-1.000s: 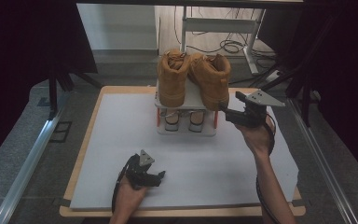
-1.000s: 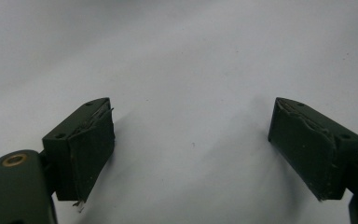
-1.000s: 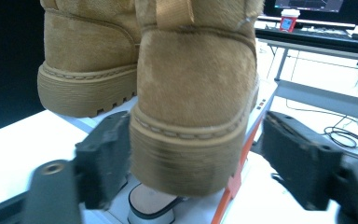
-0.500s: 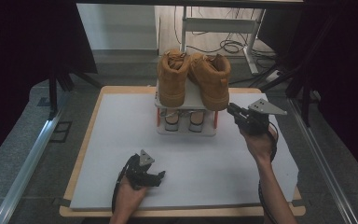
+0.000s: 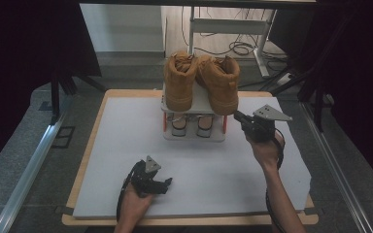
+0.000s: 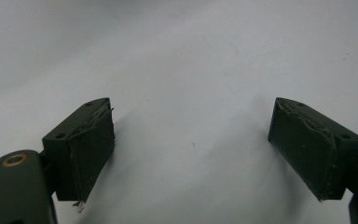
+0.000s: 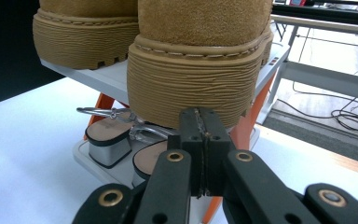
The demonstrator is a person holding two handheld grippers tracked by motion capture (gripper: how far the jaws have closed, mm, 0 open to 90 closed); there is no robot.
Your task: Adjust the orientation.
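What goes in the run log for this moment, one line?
left tool: open, low over white table | right tool: shut, empty, at heel of tan suede boot on small white two-tier rack

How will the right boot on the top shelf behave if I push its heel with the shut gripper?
The boot probably slides little: its thick ribbed sole looks grippy. It seems heavy, and overhangs the shelf, so the light rack may shift or tip instead.
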